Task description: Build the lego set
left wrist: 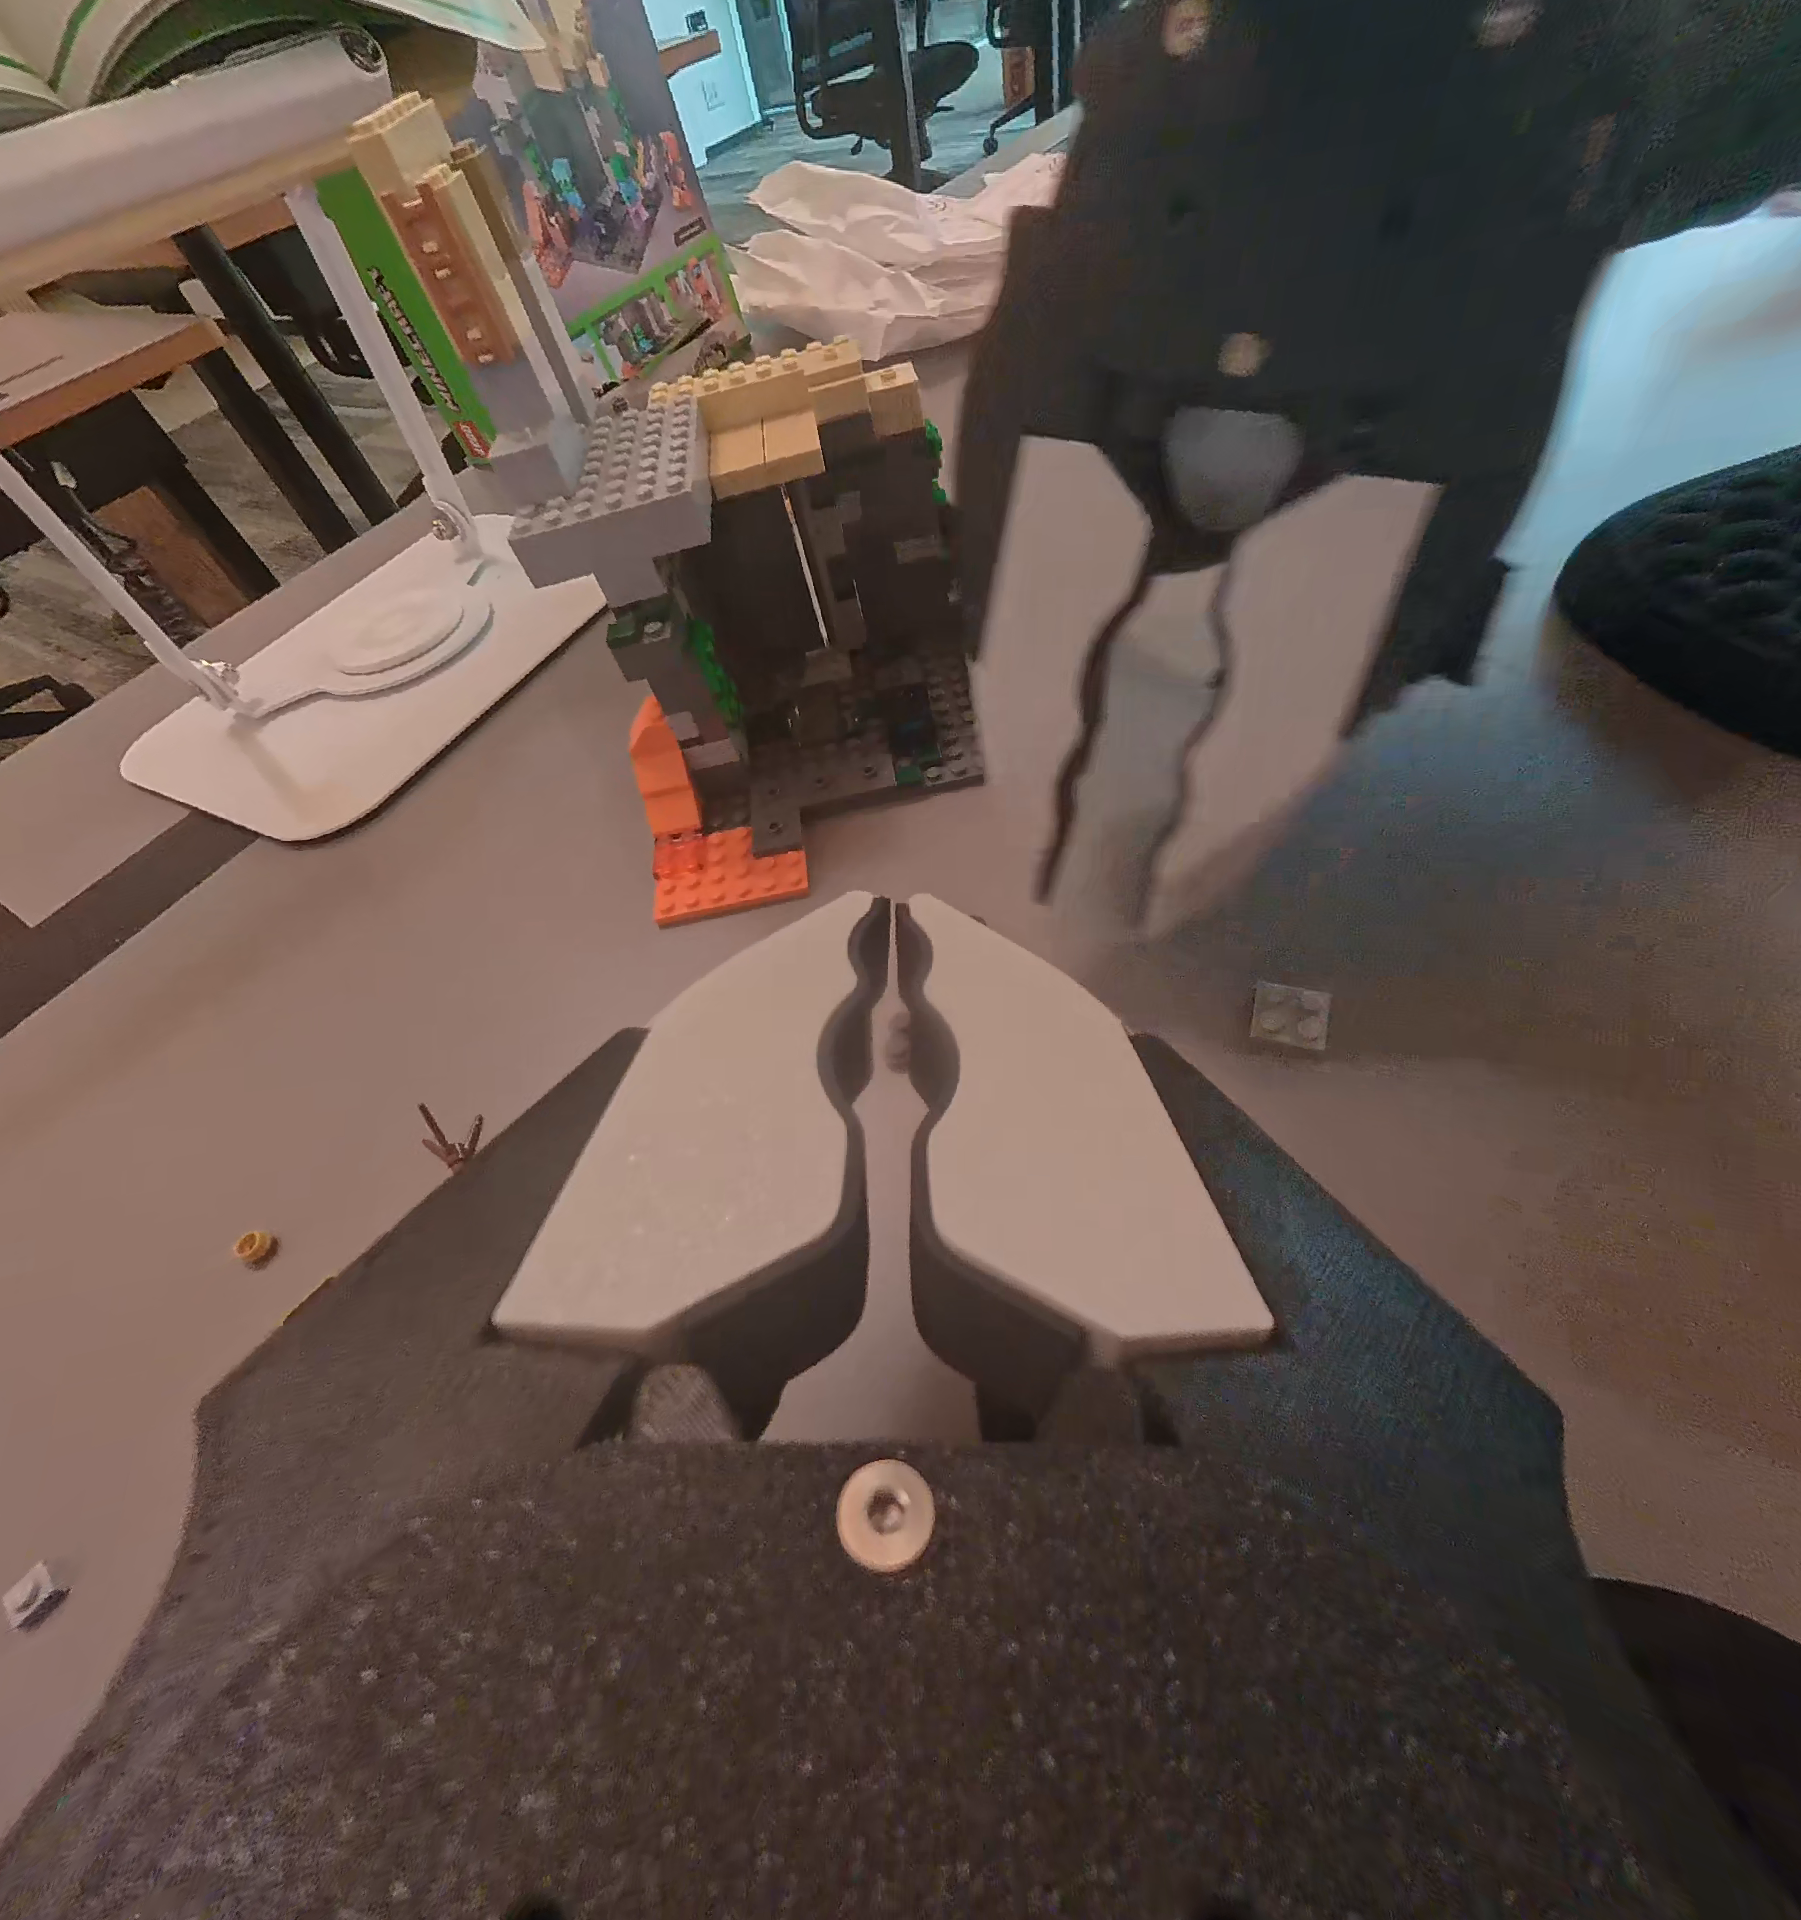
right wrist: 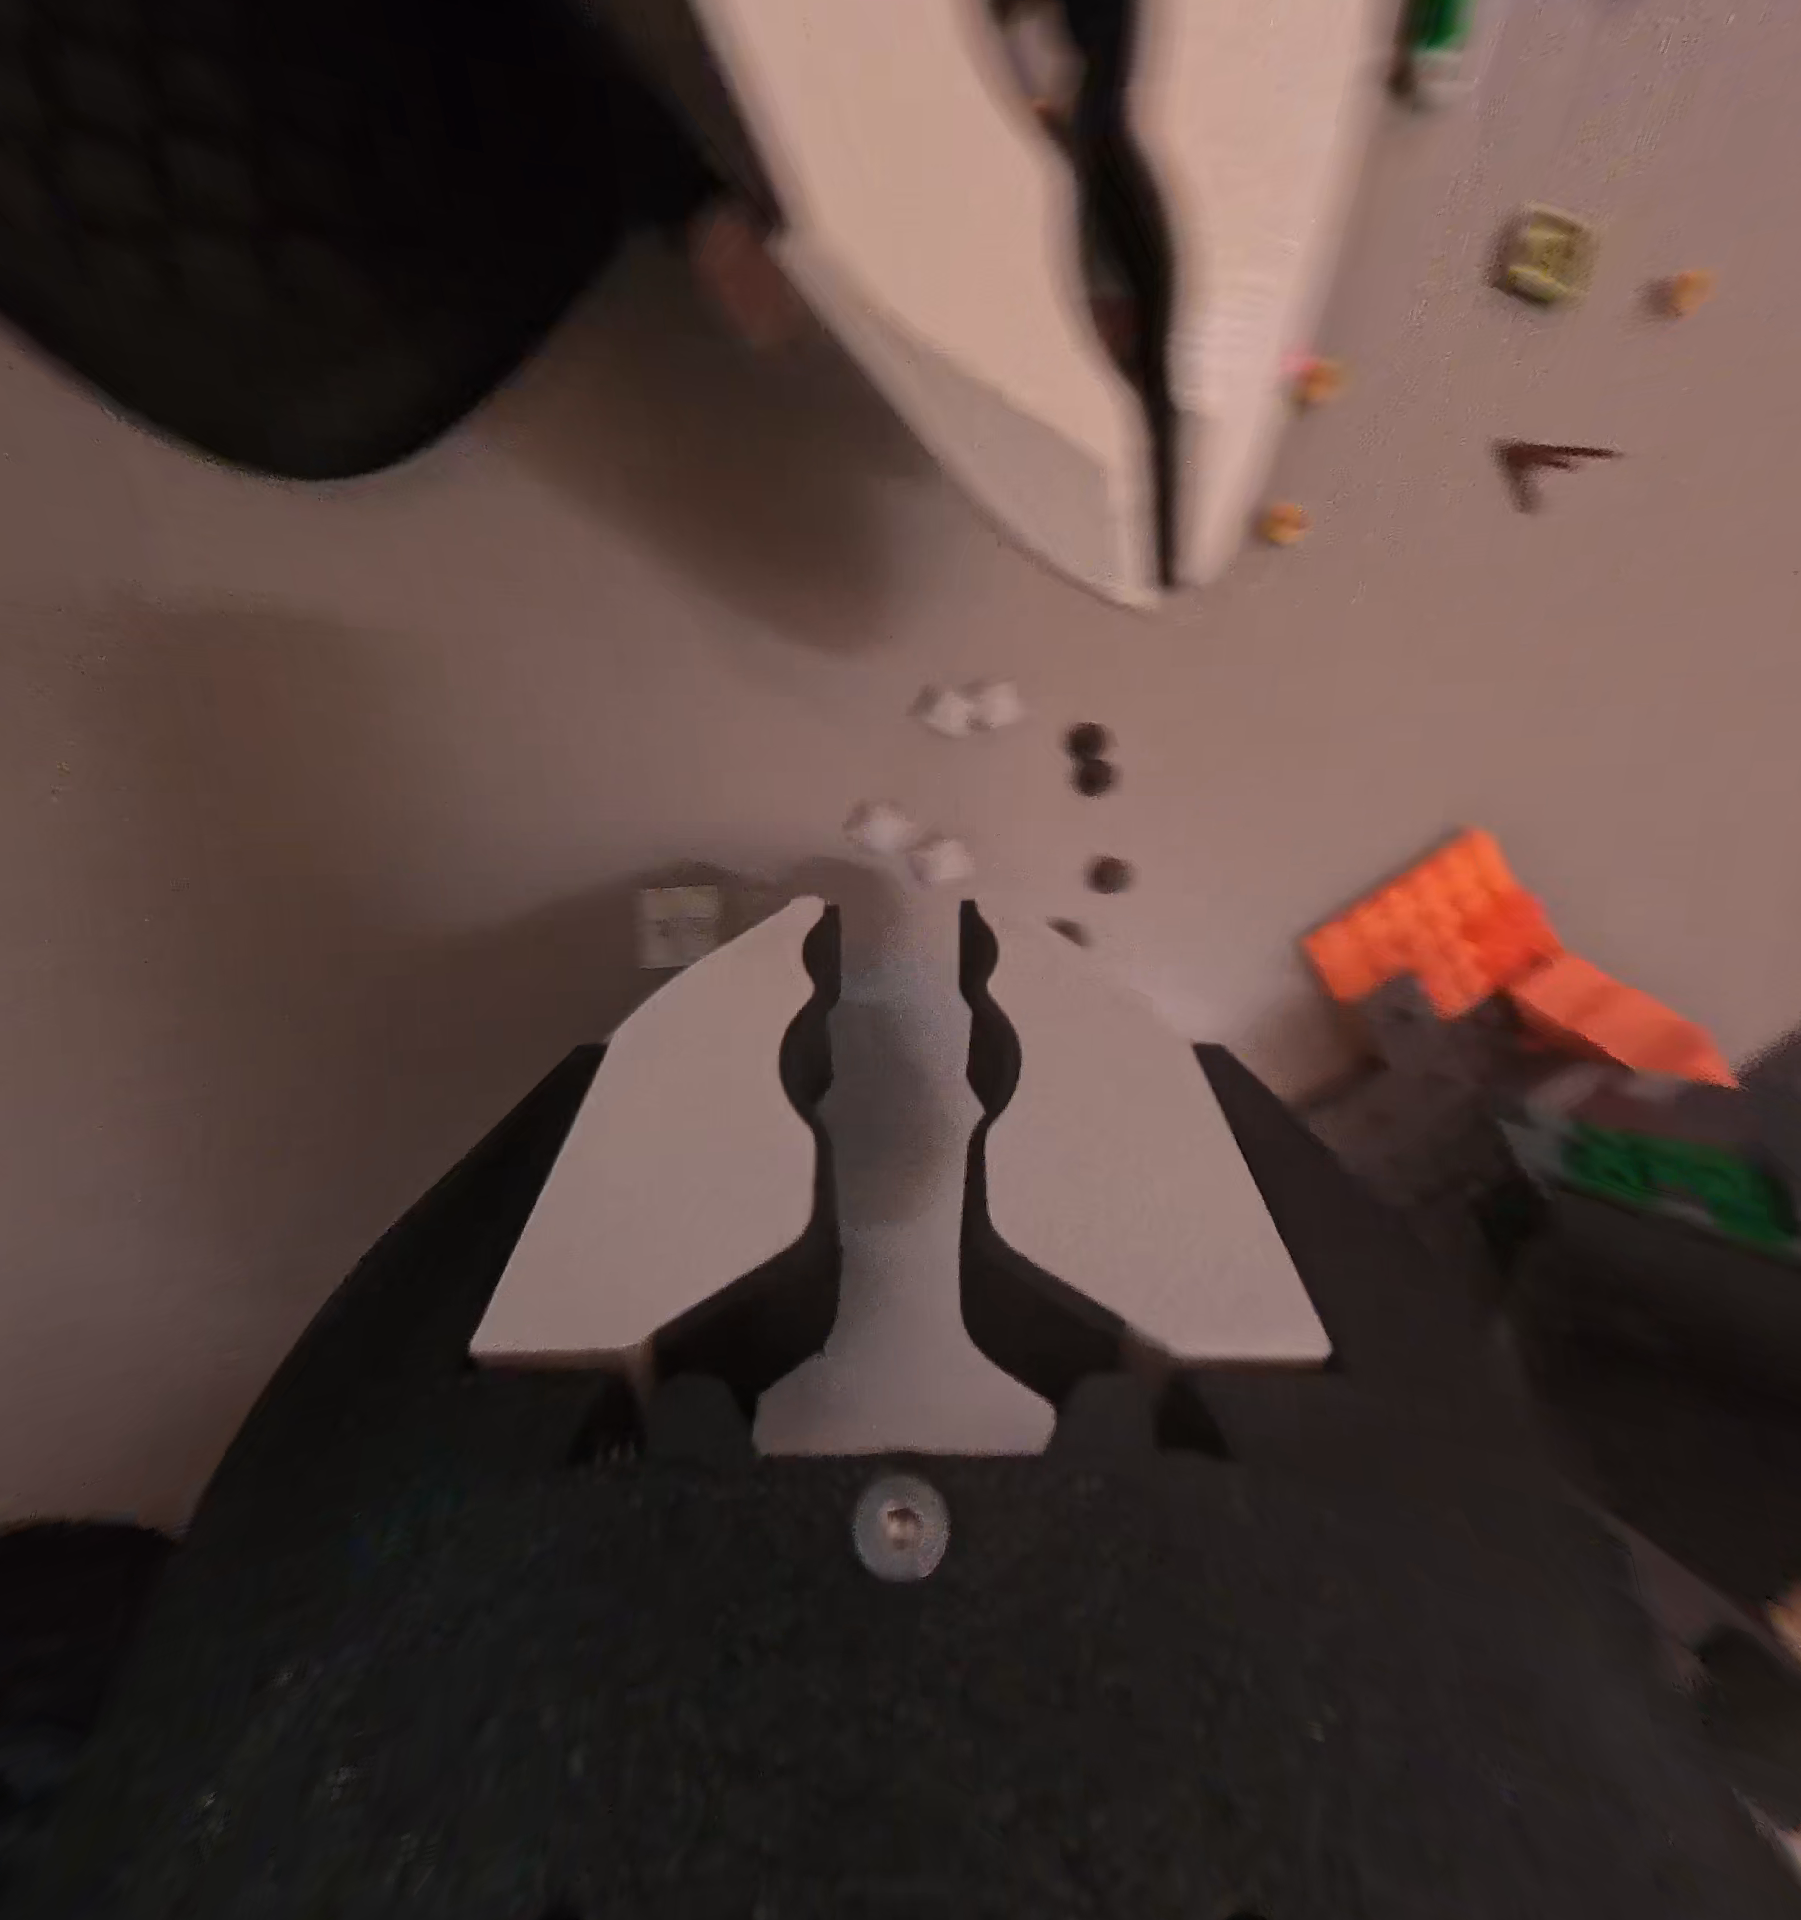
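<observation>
The right gripper (right wrist: 893, 914), jaws apart and empty, hangs over loose white and dark bits (right wrist: 937, 857) on the bench (left wrist: 356, 987), probably picking 1, so drop straight; left gripper (left wrist: 894, 920) is closed near the build (left wrist: 771, 582).

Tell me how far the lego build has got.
Done: a tall dark model with tan top and orange base stands on the table. In hand: nothing visible; left tongs shut, right tongs open over small loose pieces. Left: those, plus a grey plate, are unattached.
</observation>
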